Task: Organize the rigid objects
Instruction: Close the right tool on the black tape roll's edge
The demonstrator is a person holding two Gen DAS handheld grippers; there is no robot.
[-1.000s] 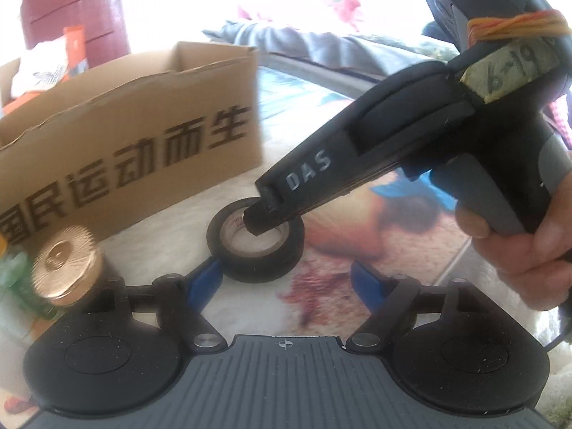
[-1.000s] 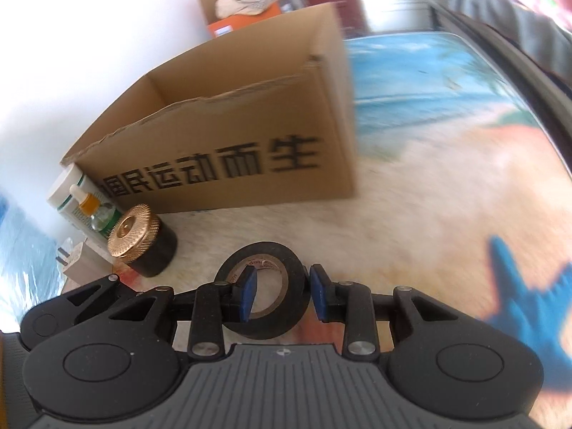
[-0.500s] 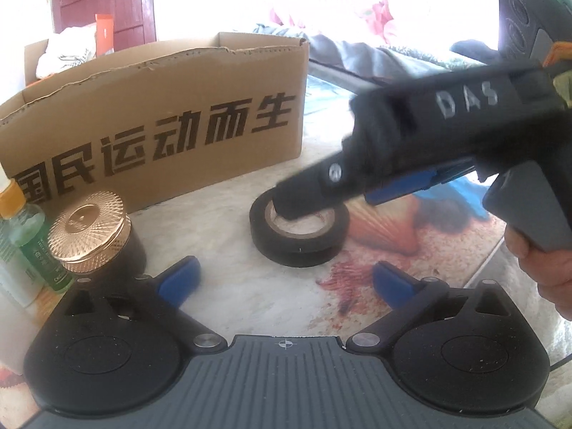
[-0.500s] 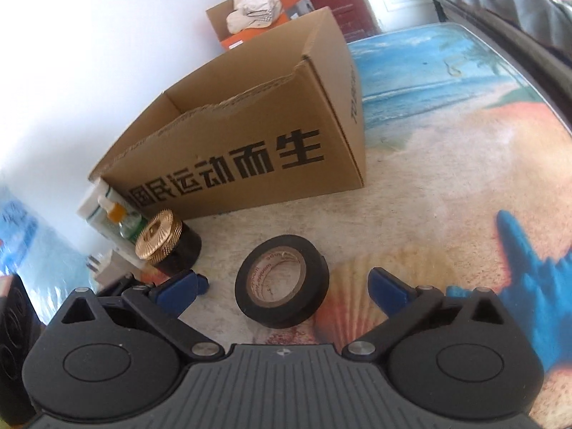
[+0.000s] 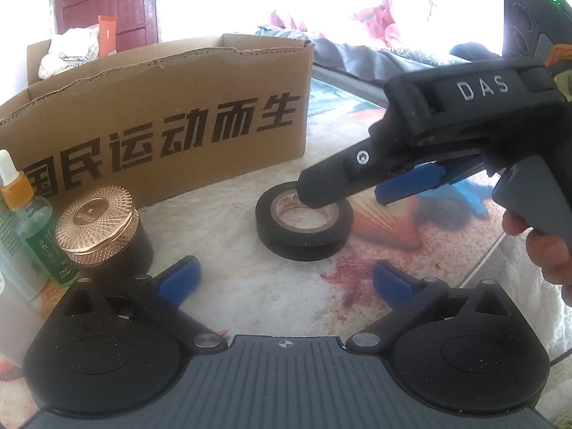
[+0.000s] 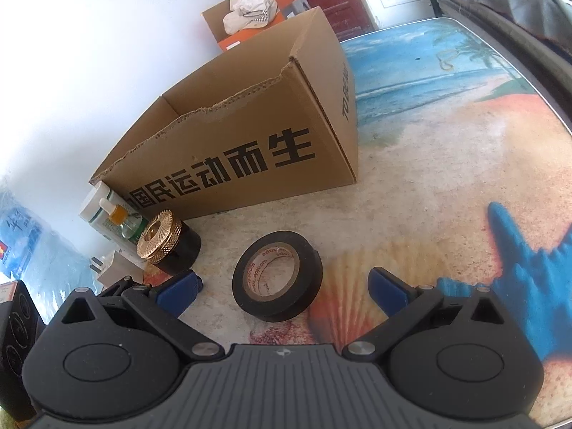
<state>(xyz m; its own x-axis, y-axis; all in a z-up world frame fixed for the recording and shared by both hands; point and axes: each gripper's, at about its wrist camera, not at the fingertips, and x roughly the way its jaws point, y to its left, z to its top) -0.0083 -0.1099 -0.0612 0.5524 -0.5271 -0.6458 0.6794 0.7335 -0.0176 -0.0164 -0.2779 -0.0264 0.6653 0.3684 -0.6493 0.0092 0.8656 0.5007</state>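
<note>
Taking the cardboard box point(image 6: 228, 164) as my landmark and reading leftward to rightward: at its left front corner stood the dropper bottle point(image 6: 118, 216), and just beside that, the black jar with the gold knurled lid point(image 6: 168, 246). In front of the box's middle lay the roll of black tape point(image 6: 277, 280), flat on the table point(image 6: 447, 186), well apart from the box wall.

A second before, my right claw point(image 6: 286, 286) had been pinched across the rim of that roll; half a second on, its jaws had swung wide and it had lifted back. At this moment it stood fully spread, holding nothing, hovering just short of the roll. I judged the roll set down or the grip abandoned, so it still had to go into the box.

The roll had no real long side; its hole pointed up, tipped slightly toward my right camera.

My left claw point(image 5: 286, 282) was likewise wide and empty, low to the table, in front of the box with the roll just beyond its fingertips.
</note>
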